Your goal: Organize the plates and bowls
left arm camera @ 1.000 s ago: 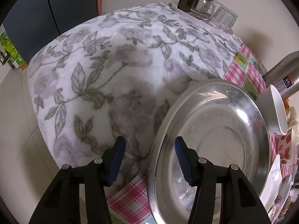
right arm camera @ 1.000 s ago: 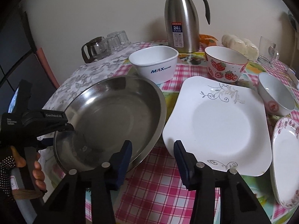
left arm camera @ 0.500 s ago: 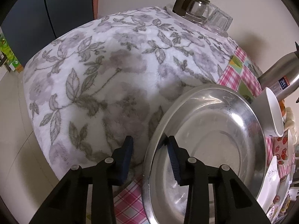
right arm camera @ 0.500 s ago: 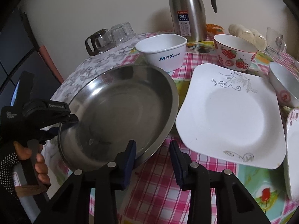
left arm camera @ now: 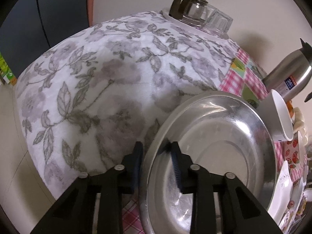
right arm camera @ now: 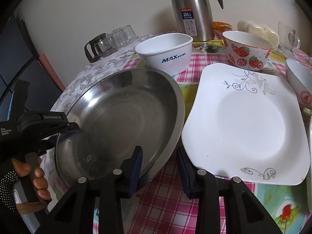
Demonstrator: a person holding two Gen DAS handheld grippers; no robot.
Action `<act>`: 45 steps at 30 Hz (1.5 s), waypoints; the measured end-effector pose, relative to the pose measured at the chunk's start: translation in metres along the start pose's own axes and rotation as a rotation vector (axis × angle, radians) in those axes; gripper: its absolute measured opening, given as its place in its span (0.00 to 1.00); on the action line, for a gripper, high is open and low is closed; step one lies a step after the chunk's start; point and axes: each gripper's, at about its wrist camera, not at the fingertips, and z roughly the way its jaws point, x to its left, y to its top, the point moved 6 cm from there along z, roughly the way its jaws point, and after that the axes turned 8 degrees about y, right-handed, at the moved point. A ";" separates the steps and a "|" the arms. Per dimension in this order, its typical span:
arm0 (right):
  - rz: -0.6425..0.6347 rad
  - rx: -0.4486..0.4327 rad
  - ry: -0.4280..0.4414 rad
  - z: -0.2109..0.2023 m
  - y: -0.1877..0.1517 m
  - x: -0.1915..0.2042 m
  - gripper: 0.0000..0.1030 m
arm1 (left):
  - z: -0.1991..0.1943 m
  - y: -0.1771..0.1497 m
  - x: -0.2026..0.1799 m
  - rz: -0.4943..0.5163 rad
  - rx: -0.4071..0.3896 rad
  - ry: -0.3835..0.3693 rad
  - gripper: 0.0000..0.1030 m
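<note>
Left tool (left arm camera: 156, 156) closing onto round steel plate (right arm camera: 120, 117) rim, pinching it to lift; right tool (right arm camera: 159, 159) closing astride near rim, not yet gripping.

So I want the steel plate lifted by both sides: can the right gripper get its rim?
Probably yes: the right gripper already straddles the steel plate rim, jaws closing, nothing between; the square white plate lies beside it.

Our table (right arm camera: 167, 198) and its load

We see pink checked cloth, a floral towel (left arm camera: 93, 89), steel dish (right arm camera: 120, 120), square plate (right arm camera: 247, 128), three bowls, a flask (right arm camera: 192, 9) and upturned glasses (right arm camera: 117, 39).
</note>
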 end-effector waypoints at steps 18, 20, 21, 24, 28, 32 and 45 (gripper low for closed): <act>-0.134 -0.072 -0.030 -0.021 0.012 0.020 0.30 | -0.027 0.004 0.012 -0.039 -0.020 -0.028 0.25; -0.144 -0.092 -0.014 -0.024 0.014 0.023 0.30 | -0.033 0.005 0.015 -0.044 -0.032 -0.027 0.25; -0.148 -0.097 -0.011 -0.026 0.014 0.025 0.30 | -0.036 0.005 0.015 -0.044 -0.039 -0.027 0.25; -0.159 -0.117 -0.009 -0.033 0.016 0.027 0.30 | -0.049 0.006 0.013 -0.042 -0.065 -0.035 0.25; -0.160 -0.141 -0.008 -0.045 0.020 0.026 0.30 | -0.066 0.007 0.004 -0.020 -0.103 -0.043 0.25; -0.150 -0.165 -0.013 -0.058 0.024 0.020 0.30 | -0.084 0.006 -0.007 0.003 -0.138 -0.058 0.25; -0.113 -0.227 -0.059 -0.106 0.032 -0.019 0.30 | -0.116 -0.015 -0.066 0.092 -0.180 -0.096 0.25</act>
